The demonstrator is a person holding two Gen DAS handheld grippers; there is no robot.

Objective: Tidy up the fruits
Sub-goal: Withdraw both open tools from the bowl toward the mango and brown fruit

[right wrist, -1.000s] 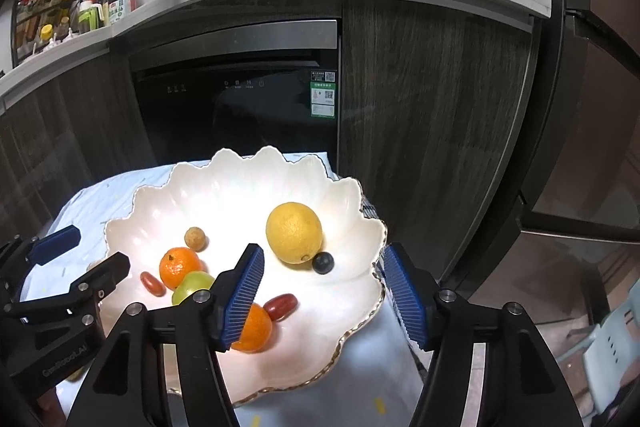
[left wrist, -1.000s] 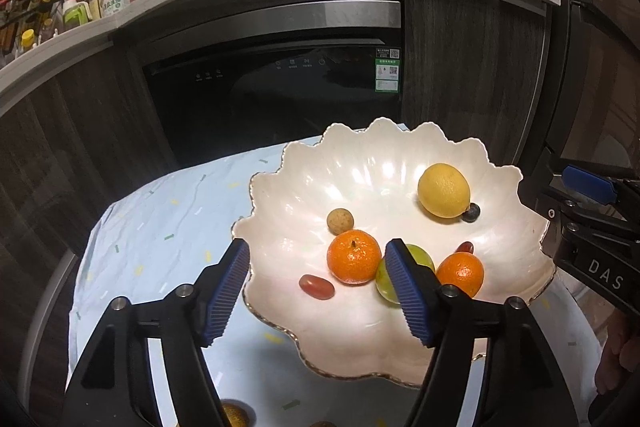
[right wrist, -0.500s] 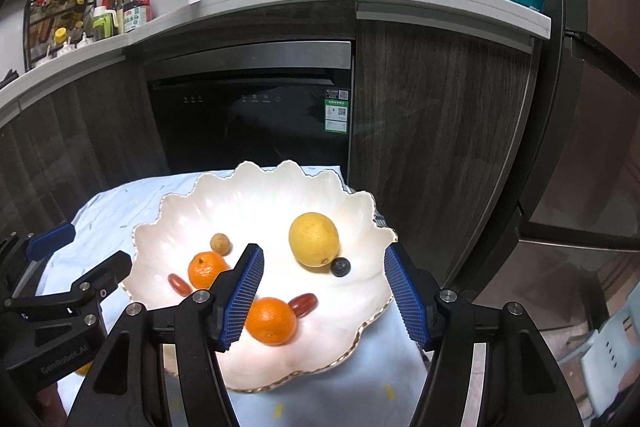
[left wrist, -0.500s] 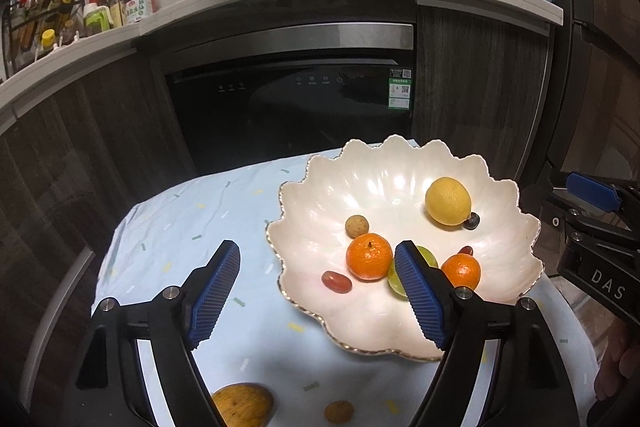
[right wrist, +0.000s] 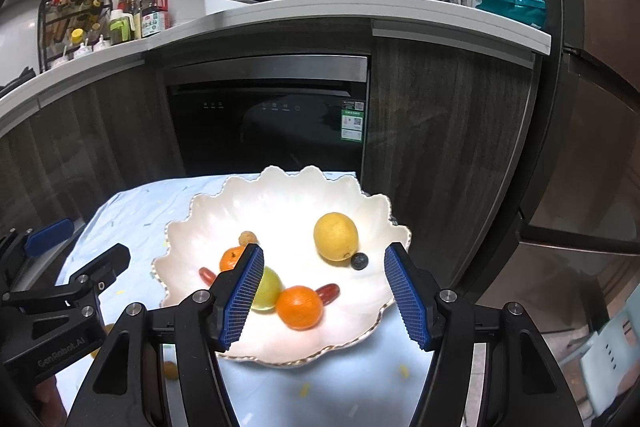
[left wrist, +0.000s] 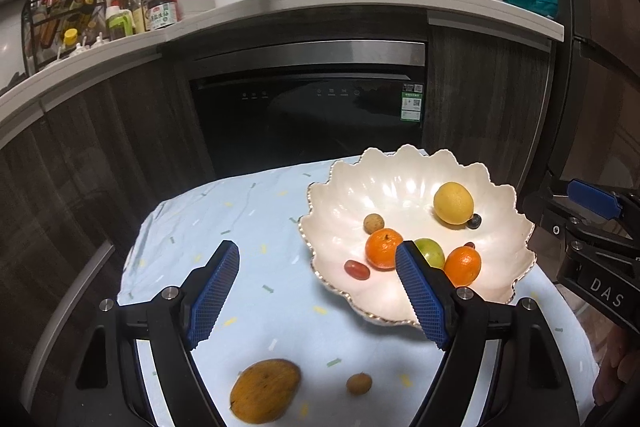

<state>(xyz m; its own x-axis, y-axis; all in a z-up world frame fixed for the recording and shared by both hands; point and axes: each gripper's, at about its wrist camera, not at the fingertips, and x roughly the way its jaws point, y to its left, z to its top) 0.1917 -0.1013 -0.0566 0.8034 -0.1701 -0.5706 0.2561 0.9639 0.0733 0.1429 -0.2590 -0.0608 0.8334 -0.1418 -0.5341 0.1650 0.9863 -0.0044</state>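
Left wrist view showed the left gripper [left wrist: 316, 297], jaws just opening wider, empty, above the round brown fruit [left wrist: 265, 390]; a bump could roll it off the counter [left wrist: 208, 223].

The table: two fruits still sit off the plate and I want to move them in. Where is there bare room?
On the plate, the far-left part behind the small brown fruit is bare. The near-right middle is crowded: oranges, green fruit. The cloth left of the plate is free.
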